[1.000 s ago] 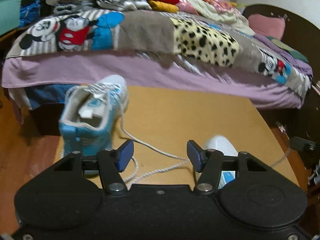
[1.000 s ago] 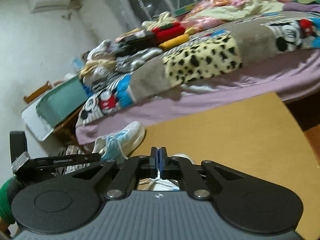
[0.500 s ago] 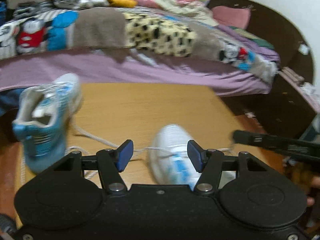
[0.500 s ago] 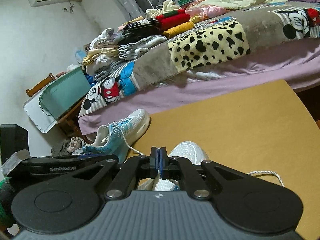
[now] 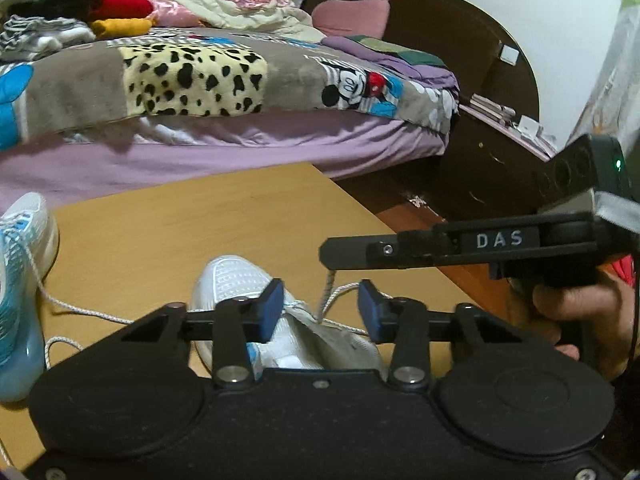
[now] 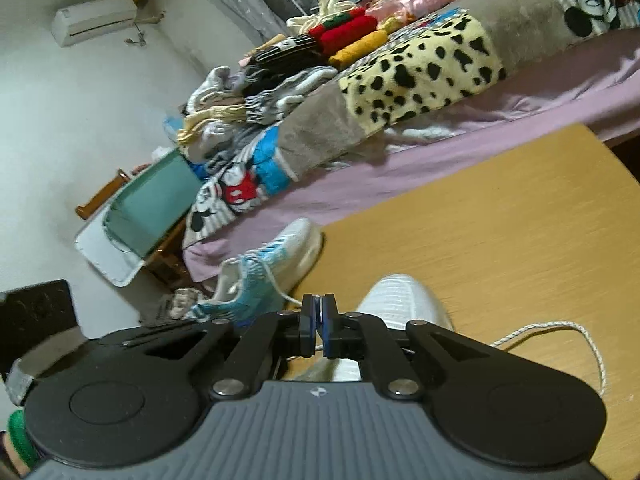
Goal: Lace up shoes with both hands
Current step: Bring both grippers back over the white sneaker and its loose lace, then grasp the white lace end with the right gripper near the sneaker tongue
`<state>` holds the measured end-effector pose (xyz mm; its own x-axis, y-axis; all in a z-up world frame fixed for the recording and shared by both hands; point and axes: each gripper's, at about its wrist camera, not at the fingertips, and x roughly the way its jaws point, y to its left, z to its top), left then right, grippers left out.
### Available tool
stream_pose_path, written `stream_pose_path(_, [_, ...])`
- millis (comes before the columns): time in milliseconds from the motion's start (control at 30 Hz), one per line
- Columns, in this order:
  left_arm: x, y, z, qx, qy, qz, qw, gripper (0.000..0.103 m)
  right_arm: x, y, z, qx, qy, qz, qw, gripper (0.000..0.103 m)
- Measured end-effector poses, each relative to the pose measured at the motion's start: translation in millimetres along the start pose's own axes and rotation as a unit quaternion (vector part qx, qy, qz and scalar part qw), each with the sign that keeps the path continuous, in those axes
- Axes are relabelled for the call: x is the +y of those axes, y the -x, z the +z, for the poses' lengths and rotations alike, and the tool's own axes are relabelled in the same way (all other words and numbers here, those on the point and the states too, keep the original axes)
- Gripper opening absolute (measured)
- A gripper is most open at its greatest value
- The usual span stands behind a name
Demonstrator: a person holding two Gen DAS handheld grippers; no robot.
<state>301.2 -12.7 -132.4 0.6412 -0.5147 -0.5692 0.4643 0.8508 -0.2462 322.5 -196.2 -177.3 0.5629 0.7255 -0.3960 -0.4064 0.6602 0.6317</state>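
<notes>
Since the earlier frame the left gripper (image 5: pixel 320 312) has swung from the blue shoe toward the white one, and its jaws have just been closing, though they remain apart with only lace strands and the shoe's tongue between them.

Largest first: a bed (image 5: pixel 224 140) with a patchwork blanket fills the top of the left wrist view, from 10 to 2 o'clock. Below it lies the wooden table (image 5: pixel 168 236). On the table, the blue-and-white shoe (image 5: pixel 20 280) sits at 9 o'clock, partly cut off by the edge. The white shoe (image 5: pixel 232 284) sits at centre, just beyond the left gripper's pads, toe pointing away.

At 3 o'clock a hand (image 5: pixel 576 320) holds the right gripper (image 6: pixel 319 330). Its jaws are pinched nearly together on the white lace (image 5: pixel 332 296), which rises taut from the white shoe to its tip. In the right wrist view a loose loop of the same lace (image 6: pixel 560 330) trails across the table at 4 o'clock.

Risks, as I judge them: the left pads may close on the shoe's fabric rather than the strand. The thin lace may slip from the right gripper's narrow pinch if pulled hard. A strong tug may also drag the light white shoe, or snag the slack running toward the blue shoe.
</notes>
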Motion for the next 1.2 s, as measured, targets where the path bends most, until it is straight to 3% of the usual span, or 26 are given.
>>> stream_pose_path(200, [-2,-3,0,-0.003,-0.008,0.001,1.0,0.019,3,-2,0,0.011,-0.006,0.037,0.999,0.007])
stream_pose_path(267, [-1,-3,-1,-0.009,-0.008,0.002,0.9999,0.007,3,-2,1,0.015,-0.007,0.043,0.999,0.007])
stream_pose_path(333, [-1,-2,-2,-0.016,-0.006,0.005,0.9998,0.003,2,-1,2,0.013,-0.014,0.05,0.999,0.007])
stream_pose_path(533, [31,1,-2,-0.033,0.101,-0.003,0.9943,0.003,-3,6,7,0.004,-0.021,0.056,0.998,0.012])
stream_pose_path(600, [40,3,-3,-0.041,0.142,-0.017,0.9888,0.003,-4,12,10,-0.005,-0.003,0.044,0.999,0.029])
stream_pose_path(667, [47,2,-4,-0.046,0.183,-0.035,0.9814,0.003,2,15,11,0.001,0.05,0.021,0.999,0.036])
stream_pose_path(800, [55,-2,-5,-0.047,0.247,-0.082,0.9644,0.003,26,5,0,0.03,0.181,-0.026,0.983,0.037])
stream_pose_path(933, [54,-7,-5,-0.037,0.271,-0.116,0.9548,0.003,45,-12,-18,0.056,0.273,-0.071,0.958,0.036])
stream_pose_path(1033, [52,-9,-5,-0.033,0.282,-0.129,0.9501,0.003,51,-16,-24,0.054,0.295,-0.077,0.951,0.034])
stream_pose_path(1100, [52,-9,-5,-0.032,0.28,-0.129,0.9509,0.003,51,-16,-23,0.047,0.298,-0.077,0.95,0.004])
stream_pose_path(1200, [55,-8,-3,-0.036,0.284,-0.12,0.9507,0.006,46,-16,-20,0.05,0.288,-0.078,0.953,0.004])
